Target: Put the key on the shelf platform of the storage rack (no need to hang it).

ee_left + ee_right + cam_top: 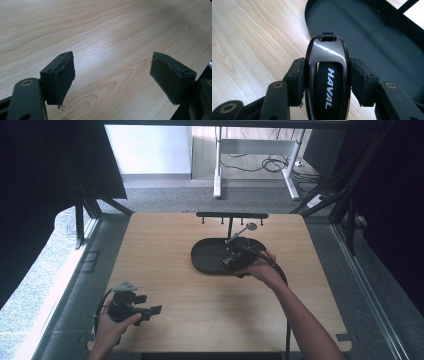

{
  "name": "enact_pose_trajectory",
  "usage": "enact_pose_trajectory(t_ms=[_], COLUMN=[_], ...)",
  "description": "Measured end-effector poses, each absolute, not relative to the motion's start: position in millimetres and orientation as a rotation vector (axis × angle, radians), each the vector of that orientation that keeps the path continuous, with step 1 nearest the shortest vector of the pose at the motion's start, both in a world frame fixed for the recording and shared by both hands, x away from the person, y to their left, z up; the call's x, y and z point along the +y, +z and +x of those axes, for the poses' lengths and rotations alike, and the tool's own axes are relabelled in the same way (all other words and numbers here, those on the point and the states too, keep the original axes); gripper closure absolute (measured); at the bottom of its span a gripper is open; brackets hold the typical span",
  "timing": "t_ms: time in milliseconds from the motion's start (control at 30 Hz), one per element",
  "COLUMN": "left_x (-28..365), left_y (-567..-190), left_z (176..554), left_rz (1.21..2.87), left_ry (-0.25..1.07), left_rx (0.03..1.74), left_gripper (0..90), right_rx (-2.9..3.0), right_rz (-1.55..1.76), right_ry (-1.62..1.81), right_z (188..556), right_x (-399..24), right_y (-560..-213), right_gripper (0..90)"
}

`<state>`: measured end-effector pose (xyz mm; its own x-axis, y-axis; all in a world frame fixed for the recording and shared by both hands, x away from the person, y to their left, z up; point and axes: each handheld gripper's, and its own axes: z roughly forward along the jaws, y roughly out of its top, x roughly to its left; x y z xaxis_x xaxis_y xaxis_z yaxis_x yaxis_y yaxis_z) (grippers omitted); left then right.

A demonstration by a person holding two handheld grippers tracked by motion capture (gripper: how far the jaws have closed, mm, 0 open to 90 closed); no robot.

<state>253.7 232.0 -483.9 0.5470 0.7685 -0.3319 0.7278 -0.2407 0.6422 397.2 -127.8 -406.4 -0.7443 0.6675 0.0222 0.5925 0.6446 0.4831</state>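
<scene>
Grey carpet surrounds the pale wooden counter (pixel 165 285), with desk legs and loose cables on the floor at twelve o'clock. From where I sit at the controls, my right hand-held gripper (pixel 233 261) is out near the counter's middle, just over the near rim of the black oval tray (pixel 205 256). Its own camera shows both pads clamped on the sides of a glossy dark car key fob (pixel 328 75) lettered HAVAL, its strap loop pointing toward the tray. The fob is held above the wood at the tray's edge, with the tray floor spreading toward one and two o'clock. A black hook rack (pixel 232 215) stands on a post at the tray's far side, at twelve o'clock. My left hand-held gripper (pixel 150 311) rests low at seven o'clock on the counter, jaws standing wide apart with bare wood between them.
</scene>
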Motion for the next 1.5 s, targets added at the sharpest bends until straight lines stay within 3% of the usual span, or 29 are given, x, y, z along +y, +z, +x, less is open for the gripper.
enact_pose_trajectory(t_ms=[1500], left_x=[231.3], left_y=[-484.6], left_z=[254.1], left_rz=[2.003], left_ry=[0.058], left_rx=[1.202], left_gripper=[20.1], right_rx=[2.513], right_rz=[1.231], right_ry=[0.652], right_z=[459.2], right_x=[-125.0], right_y=[-425.6], right_gripper=[49.6])
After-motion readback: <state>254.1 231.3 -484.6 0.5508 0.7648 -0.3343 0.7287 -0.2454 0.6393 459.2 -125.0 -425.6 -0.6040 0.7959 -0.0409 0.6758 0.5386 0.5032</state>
